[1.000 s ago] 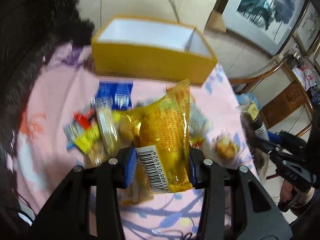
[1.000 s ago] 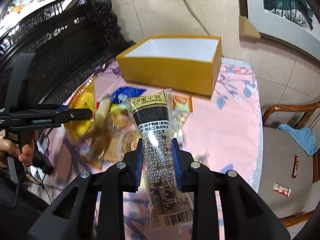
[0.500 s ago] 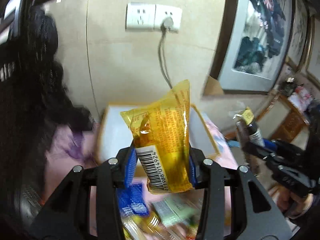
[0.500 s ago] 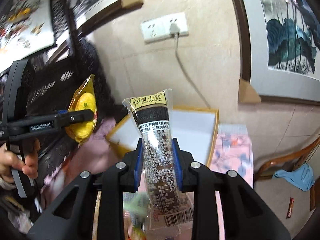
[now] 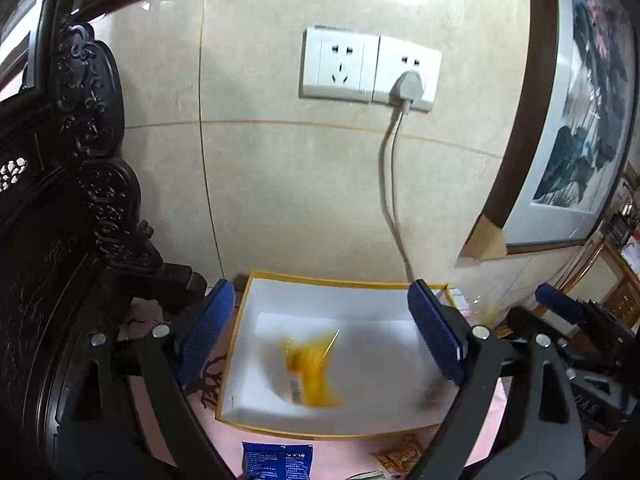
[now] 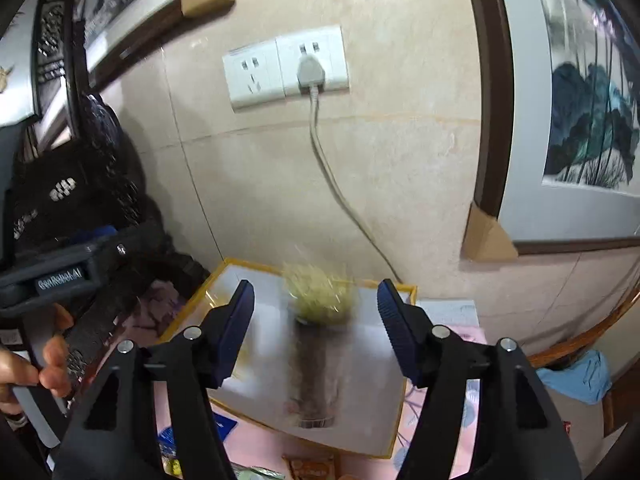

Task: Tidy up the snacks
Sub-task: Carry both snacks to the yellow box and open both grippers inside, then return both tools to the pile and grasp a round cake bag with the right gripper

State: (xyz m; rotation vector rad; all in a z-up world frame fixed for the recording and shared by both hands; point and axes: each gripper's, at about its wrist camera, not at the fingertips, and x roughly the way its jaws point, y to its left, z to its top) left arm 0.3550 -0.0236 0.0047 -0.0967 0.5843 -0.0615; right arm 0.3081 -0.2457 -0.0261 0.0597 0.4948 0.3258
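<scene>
My left gripper (image 5: 324, 332) hangs over the yellow box (image 5: 320, 435) with its jaws opening wide. The yellow snack packet (image 5: 310, 372) is free of the pads and is a blur inside the white interior. My right gripper (image 6: 316, 320) also has its jaws opening above the yellow box (image 6: 304, 438). Its dark sausage packet (image 6: 316, 368), with a yellowish top, drops blurred between and below the fingers and touches neither pad. In the right wrist view a hand (image 6: 24, 372) holds the left gripper's black body at the left edge.
The box stands on a pink floral cloth (image 5: 344, 456) against a tiled wall with a socket and plugged cable (image 5: 406, 88). Dark carved wooden furniture (image 5: 60, 240) rises at the left. A blue packet (image 5: 276, 462) and an orange packet (image 5: 400, 456) lie before the box. A framed painting (image 6: 580, 120) hangs on the right.
Both grippers rose from the snack pile and moved forward over the box. Each let go of its packet, and both packets are falling into the box.
</scene>
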